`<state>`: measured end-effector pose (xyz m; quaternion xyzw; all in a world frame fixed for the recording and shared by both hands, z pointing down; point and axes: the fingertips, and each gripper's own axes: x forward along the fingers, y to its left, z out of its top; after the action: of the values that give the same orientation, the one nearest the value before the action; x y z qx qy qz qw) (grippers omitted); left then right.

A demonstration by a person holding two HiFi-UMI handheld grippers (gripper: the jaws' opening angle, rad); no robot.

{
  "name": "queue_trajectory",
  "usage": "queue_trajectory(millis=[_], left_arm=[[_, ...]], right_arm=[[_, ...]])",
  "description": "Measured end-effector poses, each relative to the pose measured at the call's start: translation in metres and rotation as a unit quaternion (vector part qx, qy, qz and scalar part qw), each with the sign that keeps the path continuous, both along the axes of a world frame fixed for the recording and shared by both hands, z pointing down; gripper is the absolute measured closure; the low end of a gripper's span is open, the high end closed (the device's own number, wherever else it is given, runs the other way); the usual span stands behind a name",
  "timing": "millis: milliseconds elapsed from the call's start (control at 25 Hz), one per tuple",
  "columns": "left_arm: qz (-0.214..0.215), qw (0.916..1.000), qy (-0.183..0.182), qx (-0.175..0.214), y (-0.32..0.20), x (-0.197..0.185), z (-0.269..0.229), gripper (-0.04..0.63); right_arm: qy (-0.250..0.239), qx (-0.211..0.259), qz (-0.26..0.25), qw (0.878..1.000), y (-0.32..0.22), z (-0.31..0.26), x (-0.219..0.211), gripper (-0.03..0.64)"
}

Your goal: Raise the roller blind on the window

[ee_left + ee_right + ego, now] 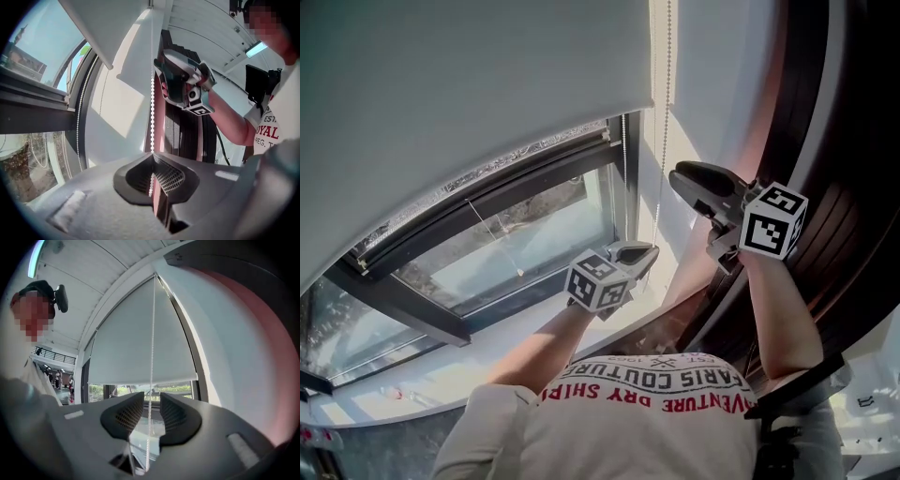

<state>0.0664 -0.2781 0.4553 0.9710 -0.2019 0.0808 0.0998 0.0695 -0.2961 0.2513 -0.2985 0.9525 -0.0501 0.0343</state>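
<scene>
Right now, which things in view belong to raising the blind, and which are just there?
In the job:
roller blind
bead chain
left gripper, shut on the bead chain
right gripper, higher up, jaws open around the bead chain

Just there:
window frame
windowsill
dark wall panel at right

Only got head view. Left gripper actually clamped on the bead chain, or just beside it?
Observer: Clamped. The left gripper view shows the left gripper with its jaws closed on the bead chain.
Operator: And the right?
Observer: In its own view the right gripper has its jaws apart. The chain hangs in the gap, and neither pad looks to touch it.
</scene>
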Motion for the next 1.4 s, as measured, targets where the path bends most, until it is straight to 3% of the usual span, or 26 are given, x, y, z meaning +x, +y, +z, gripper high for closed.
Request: queue_trajectory(millis=[400,520,600,1200,1400], left_arm=[[0.004,0.9999,-0.009,0.003,0.009,0.003,-0.001,0.588],[0.003,0.9998,-0.017,0.009,0.008,0.004,-0.001,0.587],[-0.002,0.9996,-0.025,0.014,0.005,0.005,0.001,0.587],[-0.011,0.9979,-0.054,0.033,-0.013,0.009,0.013,0.588],[-0.01,0.9975,-0.07,-0.003,-0.012,0.007,0.046,0.588]], right_arm=[[0.007,0.038,-0.026,0.999,-0.004,-0.053,-0.017,0.523],[0.016,0.036,-0.028,0.999,-0.009,-0.05,-0.021,0.539],[0.023,0.036,-0.027,0.999,-0.012,-0.046,-0.022,0.613],[0.058,0.073,0.007,0.996,-0.022,-0.036,-0.015,0.614],[0.083,0.058,0.012,0.995,-0.026,-0.004,-0.017,0.614]])
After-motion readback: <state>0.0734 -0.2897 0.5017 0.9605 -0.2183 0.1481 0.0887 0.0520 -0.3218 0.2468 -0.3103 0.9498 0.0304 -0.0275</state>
